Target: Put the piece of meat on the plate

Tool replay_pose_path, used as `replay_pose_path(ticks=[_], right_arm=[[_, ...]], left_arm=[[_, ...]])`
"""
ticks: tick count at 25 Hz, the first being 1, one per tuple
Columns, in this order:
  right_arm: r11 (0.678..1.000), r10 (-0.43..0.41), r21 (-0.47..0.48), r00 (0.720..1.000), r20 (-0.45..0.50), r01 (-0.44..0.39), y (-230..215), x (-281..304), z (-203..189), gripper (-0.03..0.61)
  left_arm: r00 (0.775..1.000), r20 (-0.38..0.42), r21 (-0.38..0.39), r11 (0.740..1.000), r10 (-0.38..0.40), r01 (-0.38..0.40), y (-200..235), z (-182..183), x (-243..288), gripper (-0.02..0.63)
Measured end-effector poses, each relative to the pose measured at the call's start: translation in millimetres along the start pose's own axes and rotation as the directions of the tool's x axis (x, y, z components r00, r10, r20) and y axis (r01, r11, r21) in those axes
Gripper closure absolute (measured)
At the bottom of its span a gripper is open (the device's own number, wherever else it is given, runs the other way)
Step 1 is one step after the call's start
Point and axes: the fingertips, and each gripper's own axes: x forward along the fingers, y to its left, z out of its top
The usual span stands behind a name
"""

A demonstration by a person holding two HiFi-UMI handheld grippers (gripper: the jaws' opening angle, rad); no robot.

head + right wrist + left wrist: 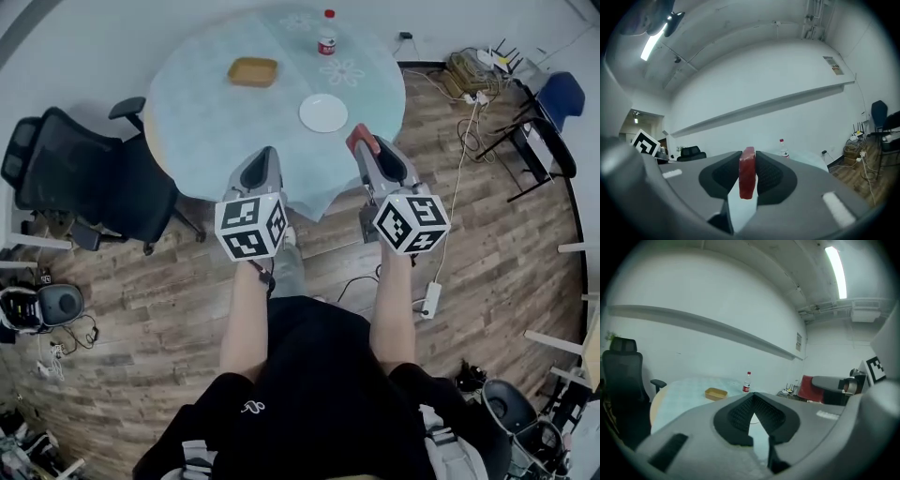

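A flat red piece of meat (746, 173) stands on edge between the pads of my right gripper (747, 161), which is shut on it. From the head view, the right gripper (362, 141) holds the meat (355, 137) in the air over the near edge of the round table (206, 131), just short of the white plate (323, 112), which has nothing on it. My left gripper (266, 155) hovers beside it to the left, its jaws meeting at the tips with nothing between them (752, 399). The meat (806, 387) also shows at the right of the left gripper view.
On the light blue tablecloth lie a shallow yellow-brown tray (252, 71) and a red-capped bottle (326, 33) at the far side. A black office chair (84, 183) stands left of the table. Cables and power strips (473, 75) lie on the wooden floor at the right.
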Motion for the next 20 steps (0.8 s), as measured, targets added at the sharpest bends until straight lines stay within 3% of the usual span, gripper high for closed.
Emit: replay_pose_path(ticks=[4,10,16,20], right_arm=[[0.999,-0.048,0.019,0.997,-0.066,0.049,-33.6,51.4,-17.2,0.477],[0.990,-0.107,0.071,0.977,-0.184,0.121,-70.3,151.0,-56.2,0.477],[0.984,-0.138,0.070,0.942,-0.308,0.167,-87.9,212.4,-100.6,0.476],[0.964,-0.182,0.108,0.902,-0.392,0.242,-118.3,215.5,-137.3,0.477]], left_arm=[[0.994,-0.081,-0.002,0.997,-0.071,0.071,1.3,-8.9,68.8,0.618],[0.968,-0.219,-0.053,0.992,-0.125,0.116,50.1,-29.6,166.6,0.618],[0.936,-0.321,-0.109,0.987,-0.146,0.116,95.1,-56.4,237.1,0.618],[0.905,-0.388,-0.125,0.983,-0.174,0.135,90.7,-76.5,261.5,0.618]])
